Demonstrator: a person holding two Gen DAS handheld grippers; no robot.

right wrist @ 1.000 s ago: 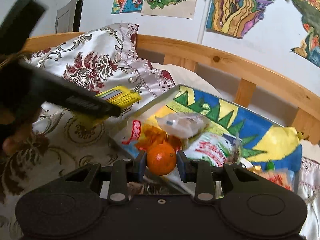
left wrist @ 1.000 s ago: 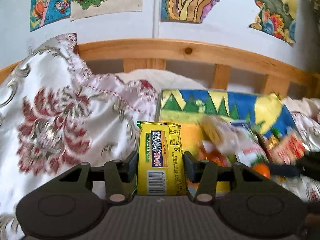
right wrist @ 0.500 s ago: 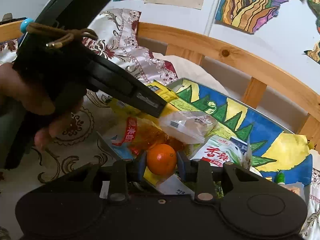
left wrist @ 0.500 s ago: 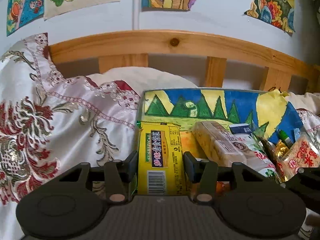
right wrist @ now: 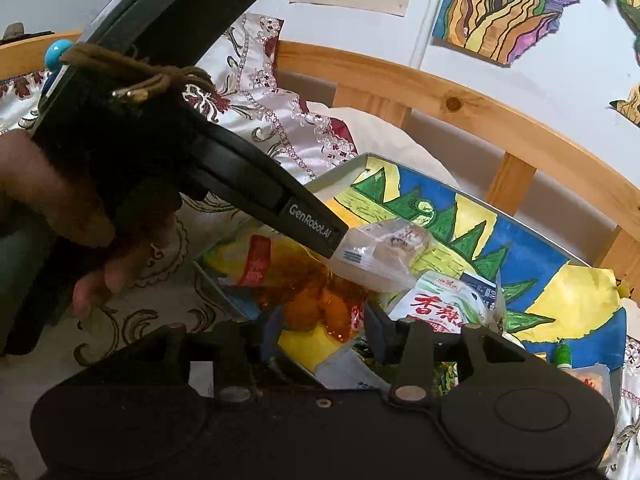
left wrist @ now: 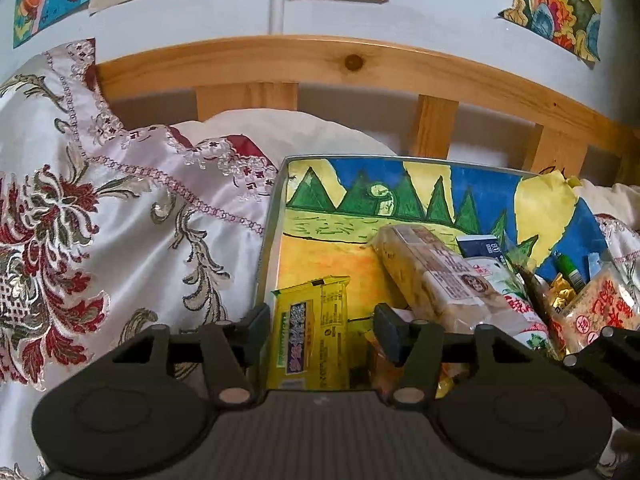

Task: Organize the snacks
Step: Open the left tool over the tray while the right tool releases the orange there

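The left gripper [left wrist: 320, 330] is opening around a yellow packet [left wrist: 310, 334] at the tray's left edge [left wrist: 269, 236]; the right gripper [right wrist: 318, 330] is opening above the snack pile [right wrist: 316, 300].

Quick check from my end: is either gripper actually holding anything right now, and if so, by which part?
Nothing is held. The left gripper is opening around the yellow packet, pads clear of its long edges. The right gripper is opening too, with only the orange snack bag lying between its fingers.

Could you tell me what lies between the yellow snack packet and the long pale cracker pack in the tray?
In the left wrist view, only bare painted tray floor separates the yellow packet from the cracker pack.
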